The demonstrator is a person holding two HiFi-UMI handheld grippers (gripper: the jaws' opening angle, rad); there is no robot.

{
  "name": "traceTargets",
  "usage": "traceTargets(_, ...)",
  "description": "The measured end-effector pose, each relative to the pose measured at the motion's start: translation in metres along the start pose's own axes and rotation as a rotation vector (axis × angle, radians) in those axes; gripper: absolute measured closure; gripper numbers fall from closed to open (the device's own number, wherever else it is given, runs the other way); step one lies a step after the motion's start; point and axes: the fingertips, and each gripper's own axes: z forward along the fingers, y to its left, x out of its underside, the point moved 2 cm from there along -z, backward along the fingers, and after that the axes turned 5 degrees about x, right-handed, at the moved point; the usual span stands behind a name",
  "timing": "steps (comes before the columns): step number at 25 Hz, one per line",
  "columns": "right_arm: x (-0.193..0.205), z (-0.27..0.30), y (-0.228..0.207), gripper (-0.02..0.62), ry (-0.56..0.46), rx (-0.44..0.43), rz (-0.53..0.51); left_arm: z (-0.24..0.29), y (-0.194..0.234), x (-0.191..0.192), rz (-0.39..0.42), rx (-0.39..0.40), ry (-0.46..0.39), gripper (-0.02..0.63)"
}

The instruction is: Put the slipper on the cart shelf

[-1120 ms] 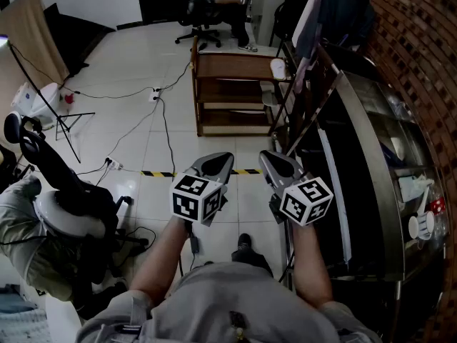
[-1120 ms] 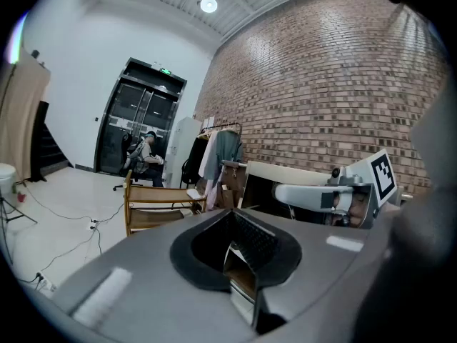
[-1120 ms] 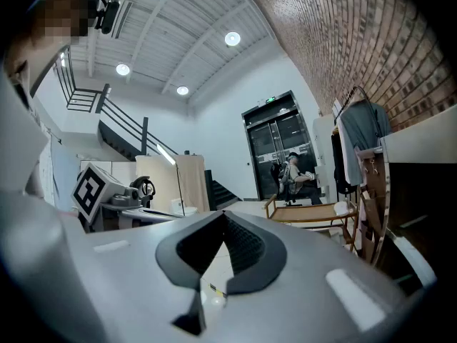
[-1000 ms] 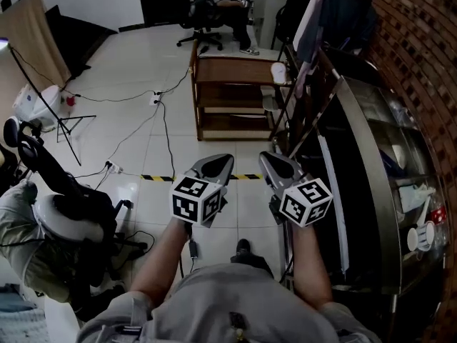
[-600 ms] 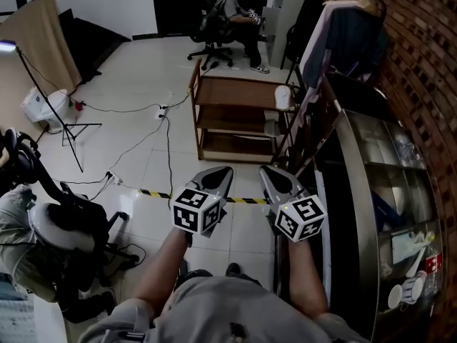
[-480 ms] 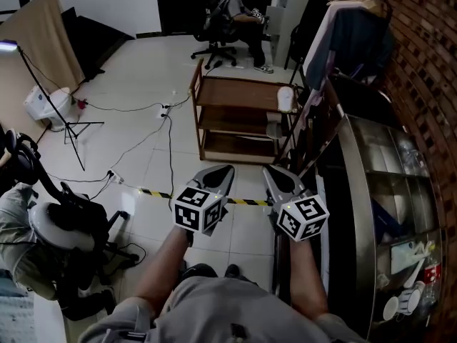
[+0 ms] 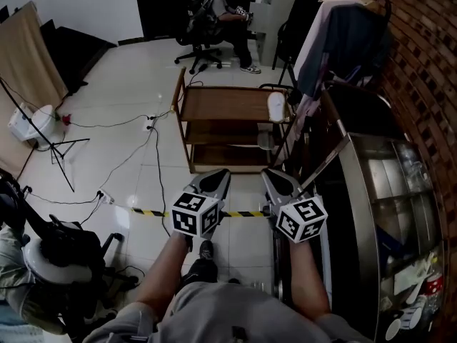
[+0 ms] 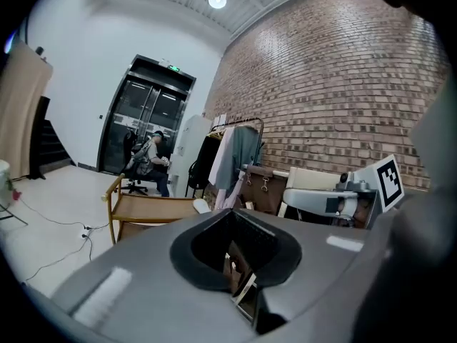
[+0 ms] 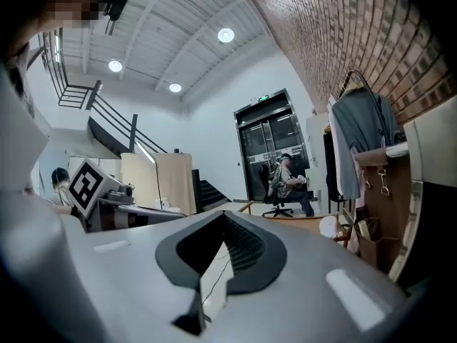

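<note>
The left gripper (image 7: 217,175) and the right gripper (image 7: 272,175) are held side by side ahead of the person, well short of the wooden cart (image 7: 227,107). Each claw is pinched together, with only a thin slit between its jaws and nothing caught in it. The white slipper (image 7: 276,106) lies at the right edge of the cart's top shelf, just beside the garments on a clothes rack (image 7: 323,34), and a strip of yellow-and-black floor tape (image 7: 143,211) runs under the grippers.
</note>
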Motion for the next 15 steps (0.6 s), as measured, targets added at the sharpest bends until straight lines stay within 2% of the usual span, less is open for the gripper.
traceTargets(9, -0.004, 0.105, -0.044, 0.595, 0.064, 0.128, -0.008, 0.075, 0.098, -0.035, 0.000, 0.103, 0.012, 0.598)
traceTargets(15, -0.005, 0.153, -0.072, 0.595, 0.089, 0.208, 0.012, 0.121, 0.151, -0.046, -0.006, 0.145, 0.042, 0.598)
